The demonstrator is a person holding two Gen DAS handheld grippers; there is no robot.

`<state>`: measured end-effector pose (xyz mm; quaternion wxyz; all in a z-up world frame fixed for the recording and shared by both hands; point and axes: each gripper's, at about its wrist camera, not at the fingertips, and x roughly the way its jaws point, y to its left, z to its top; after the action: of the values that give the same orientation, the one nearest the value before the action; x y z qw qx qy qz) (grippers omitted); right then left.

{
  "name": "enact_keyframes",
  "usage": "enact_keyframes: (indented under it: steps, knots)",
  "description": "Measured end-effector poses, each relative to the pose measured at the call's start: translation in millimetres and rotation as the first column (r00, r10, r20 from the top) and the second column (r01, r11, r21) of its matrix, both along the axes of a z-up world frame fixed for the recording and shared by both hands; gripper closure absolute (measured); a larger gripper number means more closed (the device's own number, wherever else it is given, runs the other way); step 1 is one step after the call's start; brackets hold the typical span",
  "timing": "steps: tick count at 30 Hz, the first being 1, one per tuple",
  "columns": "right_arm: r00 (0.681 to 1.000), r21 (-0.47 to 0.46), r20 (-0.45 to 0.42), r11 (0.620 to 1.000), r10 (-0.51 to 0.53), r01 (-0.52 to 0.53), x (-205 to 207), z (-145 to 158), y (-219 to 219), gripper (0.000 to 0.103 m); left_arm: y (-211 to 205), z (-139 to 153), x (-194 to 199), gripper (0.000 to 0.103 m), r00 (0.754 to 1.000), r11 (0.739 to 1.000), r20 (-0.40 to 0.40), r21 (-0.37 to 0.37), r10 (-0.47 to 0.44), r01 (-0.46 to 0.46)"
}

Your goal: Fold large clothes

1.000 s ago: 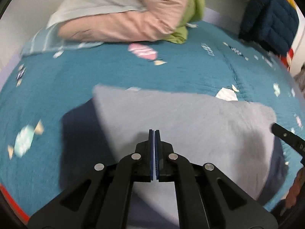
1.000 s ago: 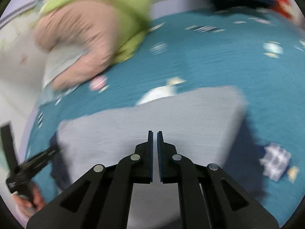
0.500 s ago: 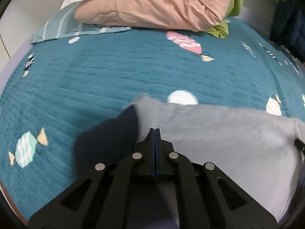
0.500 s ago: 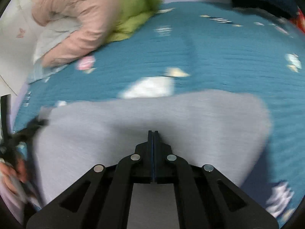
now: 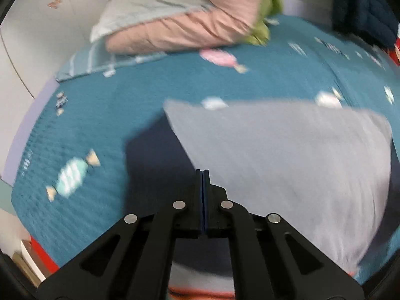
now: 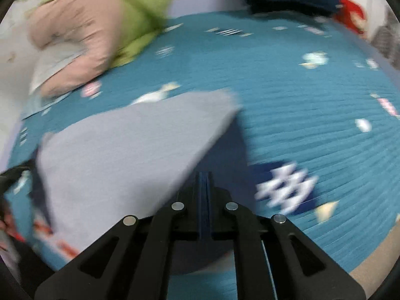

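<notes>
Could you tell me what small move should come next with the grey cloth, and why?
Probably lower both claws to lay the cloth flat on the bed. The left claw and right claw are shut at its corners, and it casts a dark shadow beneath, suggesting it hangs lifted.

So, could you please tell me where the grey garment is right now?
The grey garment is held up over the teal bedspread, stretched between the left tool and the right tool, with the pink pillow beyond it.

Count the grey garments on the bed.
1: the grey garment is held up over the teal bedspread, between the left gripper and right gripper. Others may be hidden.
</notes>
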<state>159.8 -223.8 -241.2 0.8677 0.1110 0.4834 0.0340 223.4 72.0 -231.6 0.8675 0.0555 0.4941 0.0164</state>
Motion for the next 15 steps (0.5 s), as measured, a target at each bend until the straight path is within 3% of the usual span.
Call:
enact_keyframes:
  steps: [2,3,4,5,7,11,13,15]
  knots:
    - [0.996,0.011,-0.049,0.997,0.074,-0.073,-3,-12,27,0.098,-2,-32,-17,0.101,0.993,0.998,-0.116,-0.042,0.032,-0.037]
    - [0.992,-0.016,-0.093,0.996,0.091,-0.093,-8,-23,38,0.098,0,-42,-28,0.101,0.991,0.997,-0.124,-0.056,0.046,-0.054]
    - [0.988,-0.052,-0.128,0.994,0.086,-0.094,-11,-34,41,0.099,2,-42,-40,0.101,0.997,0.998,-0.076,-0.053,0.033,-0.037]
    - [0.986,-0.080,-0.144,0.992,0.082,-0.095,-18,-43,42,0.103,0,-41,-46,0.101,0.997,1.000,-0.074,-0.019,0.002,-0.004]
    - [0.987,-0.071,-0.128,0.992,0.097,-0.107,-33,-46,32,0.103,5,-37,-55,0.101,0.996,1.000,-0.090,-0.016,-0.012,0.010]
    - [0.986,-0.049,-0.155,0.997,-0.065,0.058,-57,-38,-5,0.103,31,-33,-81,0.101,0.993,0.989,-0.104,-0.133,0.050,-0.063]
    - [0.970,-0.043,-0.180,0.987,-0.163,0.157,-69,-42,-26,0.098,34,-36,-88,0.101,0.989,0.990,-0.127,-0.110,0.078,-0.092]
    - [0.959,0.057,-0.172,0.969,-0.226,0.238,-76,-39,-49,0.097,33,-32,-98,0.100,0.991,0.991,-0.115,-0.103,0.072,-0.084]
